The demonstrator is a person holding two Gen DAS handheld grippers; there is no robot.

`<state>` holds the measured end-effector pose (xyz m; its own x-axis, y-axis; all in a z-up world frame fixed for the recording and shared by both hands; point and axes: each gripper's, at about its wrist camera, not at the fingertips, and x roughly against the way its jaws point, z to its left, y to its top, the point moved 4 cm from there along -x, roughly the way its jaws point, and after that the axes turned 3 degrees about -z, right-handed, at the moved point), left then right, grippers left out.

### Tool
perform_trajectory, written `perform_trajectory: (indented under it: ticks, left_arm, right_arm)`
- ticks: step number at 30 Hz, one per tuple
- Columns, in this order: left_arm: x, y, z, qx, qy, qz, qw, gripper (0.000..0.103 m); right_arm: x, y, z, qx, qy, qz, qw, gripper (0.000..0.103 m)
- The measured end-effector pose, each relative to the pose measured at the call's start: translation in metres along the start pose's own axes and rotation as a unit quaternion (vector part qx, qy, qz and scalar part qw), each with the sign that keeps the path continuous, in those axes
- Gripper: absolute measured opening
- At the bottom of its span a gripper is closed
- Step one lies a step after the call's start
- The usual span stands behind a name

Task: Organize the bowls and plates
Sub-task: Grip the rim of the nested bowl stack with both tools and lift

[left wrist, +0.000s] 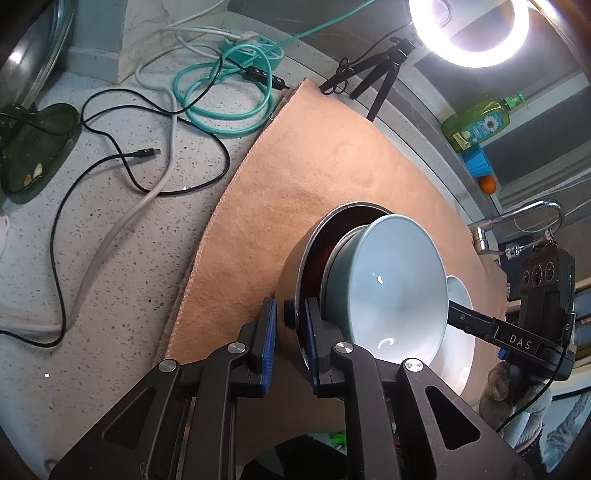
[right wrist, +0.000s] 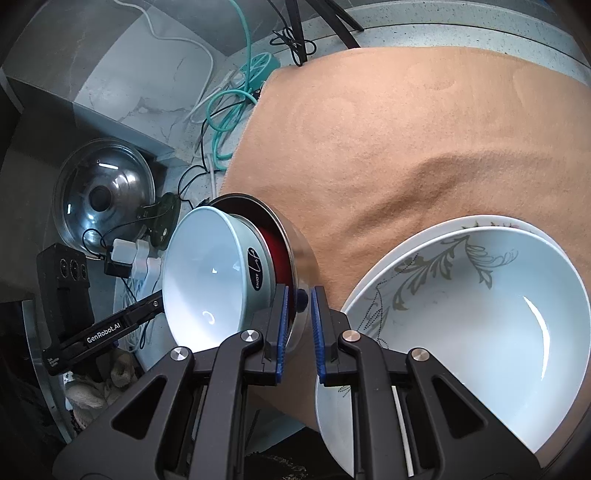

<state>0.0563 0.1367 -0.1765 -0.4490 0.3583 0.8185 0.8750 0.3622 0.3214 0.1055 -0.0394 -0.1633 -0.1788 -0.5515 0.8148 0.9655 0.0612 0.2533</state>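
A steel bowl with a red inside (left wrist: 291, 266) holds a pale blue bowl (left wrist: 391, 280) nested in it, on the tan cloth (left wrist: 306, 177). My left gripper (left wrist: 290, 332) is shut on the steel bowl's rim from one side. My right gripper (right wrist: 298, 325) is shut on the same rim (right wrist: 295, 251) from the opposite side; the blue bowl (right wrist: 207, 280) shows to its left. Two stacked white plates with a leaf pattern (right wrist: 472, 306) lie on the cloth right of my right gripper; they show faintly in the left wrist view (left wrist: 461, 332).
Cables and a teal power strip (left wrist: 255, 51) lie on the speckled counter (left wrist: 110, 240). A ring light (left wrist: 472, 33) on a tripod, a green soap bottle (left wrist: 476, 123) and a faucet (left wrist: 517, 218) stand near the sink. A glass pot lid (right wrist: 101, 195) leans at the left.
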Motion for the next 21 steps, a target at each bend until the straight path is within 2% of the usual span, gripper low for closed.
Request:
perform_trajectory:
  ticks: [5,21]
  left_arm:
    - [-0.0011,0.0005,-0.0016,-0.003,0.001,0.0,1.0,0.009]
    - [0.0045,0.0026,-0.0039,-0.019,0.015,-0.011,0.9997,0.009]
  right_arm:
    - [-0.0045,0.0,0.0005,0.003,-0.003,0.002,1.0,0.012]
    - [-0.0005,-0.001,0.0088,0.029,-0.013,-0.005,0.999,0.011]
